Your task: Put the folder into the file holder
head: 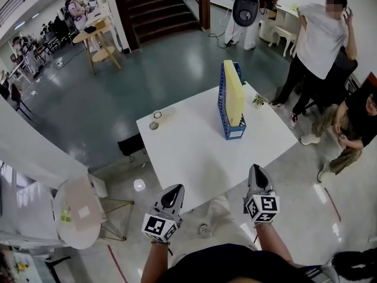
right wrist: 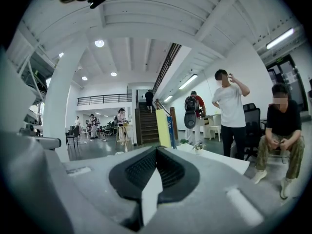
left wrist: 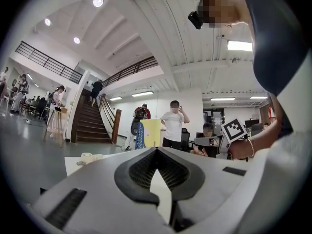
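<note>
A pale yellow folder (head: 234, 93) stands upright inside the blue mesh file holder (head: 224, 108) on the far right part of the white table (head: 200, 152). My left gripper (head: 175, 191) hovers at the table's near edge, shut and empty. Beside it to the right, my right gripper (head: 256, 173) is also shut with nothing in it. Both sit well short of the holder. The left gripper view shows the yellow folder (left wrist: 152, 132) in the blue holder (left wrist: 139, 136) far ahead. In the right gripper view the folder (right wrist: 163, 128) and holder (right wrist: 172, 128) stand past the closed jaws.
A tape roll (head: 157, 115) and a small round thing (head: 154, 125) lie at the table's far left corner; a tiny plant (head: 258, 100) sits at the far right edge. A round white side table (head: 78, 210) stands at the left. People (head: 321, 46) stand and sit at the right.
</note>
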Available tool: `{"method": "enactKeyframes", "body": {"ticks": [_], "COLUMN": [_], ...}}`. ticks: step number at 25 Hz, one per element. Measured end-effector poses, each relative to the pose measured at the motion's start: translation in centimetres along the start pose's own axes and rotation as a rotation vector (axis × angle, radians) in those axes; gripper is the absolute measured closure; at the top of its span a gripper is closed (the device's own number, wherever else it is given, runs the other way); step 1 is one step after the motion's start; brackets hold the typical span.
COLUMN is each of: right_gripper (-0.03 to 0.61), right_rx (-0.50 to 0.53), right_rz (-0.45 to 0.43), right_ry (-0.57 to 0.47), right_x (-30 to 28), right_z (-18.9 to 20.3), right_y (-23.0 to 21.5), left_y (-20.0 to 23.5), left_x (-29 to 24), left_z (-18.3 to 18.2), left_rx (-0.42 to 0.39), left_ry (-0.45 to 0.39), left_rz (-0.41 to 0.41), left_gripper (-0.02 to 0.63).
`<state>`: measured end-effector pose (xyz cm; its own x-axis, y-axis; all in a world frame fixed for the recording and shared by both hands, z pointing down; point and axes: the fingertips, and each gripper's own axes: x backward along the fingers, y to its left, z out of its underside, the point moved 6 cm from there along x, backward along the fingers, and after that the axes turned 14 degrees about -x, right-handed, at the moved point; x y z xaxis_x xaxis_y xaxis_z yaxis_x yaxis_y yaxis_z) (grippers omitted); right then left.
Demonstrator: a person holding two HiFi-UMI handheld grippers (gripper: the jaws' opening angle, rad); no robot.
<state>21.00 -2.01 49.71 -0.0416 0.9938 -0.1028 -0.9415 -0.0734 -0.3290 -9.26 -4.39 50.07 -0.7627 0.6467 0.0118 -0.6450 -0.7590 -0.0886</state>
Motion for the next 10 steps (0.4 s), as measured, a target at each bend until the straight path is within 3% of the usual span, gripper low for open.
{"method": "enactKeyframes", "body": {"ticks": [10], "right_gripper": [0.581], "right_rx": [-0.002], "right_rz": [-0.006], "right_ry": [0.011], "right_x": [-0.57], "right_z": [0.25], "right_y": [0.27], "left_y": [0.73], "left_x": [0.0], "left_z": [0.1], "left_rx": [0.011], "left_ry": [0.011], "left_rz": [-0.009], "left_gripper": [0.617]}}
